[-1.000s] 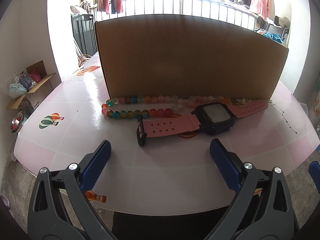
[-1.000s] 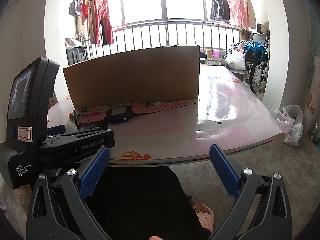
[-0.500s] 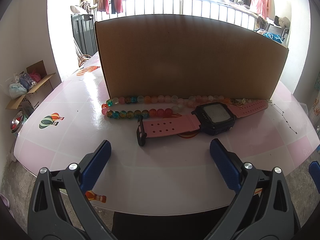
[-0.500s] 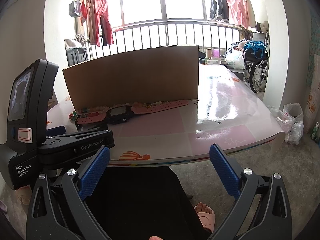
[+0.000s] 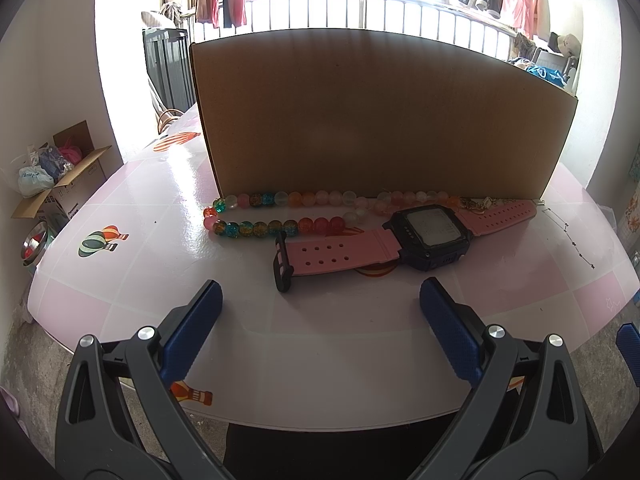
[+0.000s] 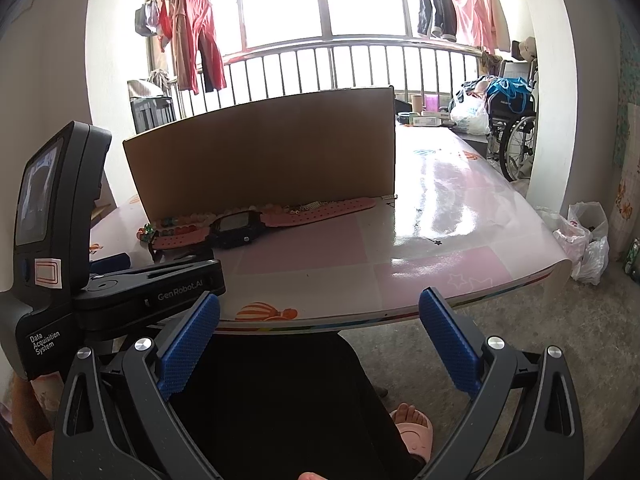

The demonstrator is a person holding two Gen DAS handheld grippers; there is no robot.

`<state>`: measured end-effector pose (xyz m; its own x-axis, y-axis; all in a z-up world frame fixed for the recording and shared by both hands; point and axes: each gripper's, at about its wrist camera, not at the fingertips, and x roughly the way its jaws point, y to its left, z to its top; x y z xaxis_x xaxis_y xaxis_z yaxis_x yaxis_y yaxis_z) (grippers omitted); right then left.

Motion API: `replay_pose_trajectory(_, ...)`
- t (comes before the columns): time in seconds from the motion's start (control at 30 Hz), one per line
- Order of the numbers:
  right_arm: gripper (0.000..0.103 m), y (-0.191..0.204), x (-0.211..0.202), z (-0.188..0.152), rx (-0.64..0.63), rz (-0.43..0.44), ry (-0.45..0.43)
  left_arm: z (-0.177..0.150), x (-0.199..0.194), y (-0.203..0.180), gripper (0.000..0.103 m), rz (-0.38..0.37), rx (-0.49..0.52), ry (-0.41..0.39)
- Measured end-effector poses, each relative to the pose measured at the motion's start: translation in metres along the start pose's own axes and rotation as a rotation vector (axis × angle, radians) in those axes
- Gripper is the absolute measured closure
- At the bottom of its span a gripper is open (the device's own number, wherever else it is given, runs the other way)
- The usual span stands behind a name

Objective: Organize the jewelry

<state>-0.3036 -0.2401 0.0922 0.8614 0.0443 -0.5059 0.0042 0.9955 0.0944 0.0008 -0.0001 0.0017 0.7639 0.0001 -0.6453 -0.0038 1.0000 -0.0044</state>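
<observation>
- The left gripper (image 5: 320,328) is held above the near edge of a glossy pink-and-white table (image 5: 168,248); its blue-padded fingers (image 5: 192,332) are spread wide apart, and nothing is held between them.
- A pink-strapped digital watch (image 5: 424,236) with a dark case is laid flat on the table, ahead of the left gripper and apart from it; its black buckle end (image 5: 282,266) is turned toward the left finger.
- A string of coloured beads (image 5: 280,210) is doubled back on itself just behind the watch, along the foot of an upright cardboard panel (image 5: 380,120); red, teal, amber and pale pink beads can be made out.
- A small gold-coloured piece (image 5: 478,203) is seen at the right end of the beads, beside the far watch strap; what it is cannot be told.
- A thin dark chain (image 5: 568,236) is stretched across the table to the right of the watch, well apart from it.
- The right gripper (image 6: 320,332) is held lower and off the table's near edge, over a person's dark-clothed lap (image 6: 280,400); its fingers (image 6: 448,340) are likewise wide apart and empty.
- In the right wrist view, the left gripper's black body is seen at the left edge, with the watch and beads beyond it at the panel's foot.
- A foot in a pink slipper (image 6: 412,426) is seen on the floor below the right gripper.
</observation>
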Motion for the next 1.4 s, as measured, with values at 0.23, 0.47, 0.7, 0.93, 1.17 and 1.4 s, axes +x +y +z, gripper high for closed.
replay_pose_trajectory(0.23,0.006,-0.002,0.002,0.005,0.006,0.052,0.026,0.0,0.006,0.0,0.007,0.0,0.0,0.028)
replay_pose_trajectory(0.47,0.006,-0.01,0.007,0.022,0.015,0.124,0.023,0.016,0.002,0.001,0.008,-0.021,0.209,0.025)
replay_pose_trajectory(0.7,0.019,-0.023,0.032,0.05,0.074,0.219,0.074,0.043,0.005,-0.004,0.044,-0.271,0.347,0.038)
replay_pose_trajectory(0.93,0.02,-0.024,0.065,0.074,0.045,0.29,0.159,0.054,0.027,-0.015,0.044,-0.388,0.474,0.045)
replay_pose_trajectory(1.17,0.028,-0.021,0.08,0.082,-0.003,0.366,0.205,0.055,0.027,-0.029,0.059,-0.48,0.557,0.06)
replay_pose_trajectory(1.4,0.029,-0.025,0.082,0.079,0.022,0.402,0.238,0.058,0.034,-0.04,0.053,-0.472,0.652,0.111)
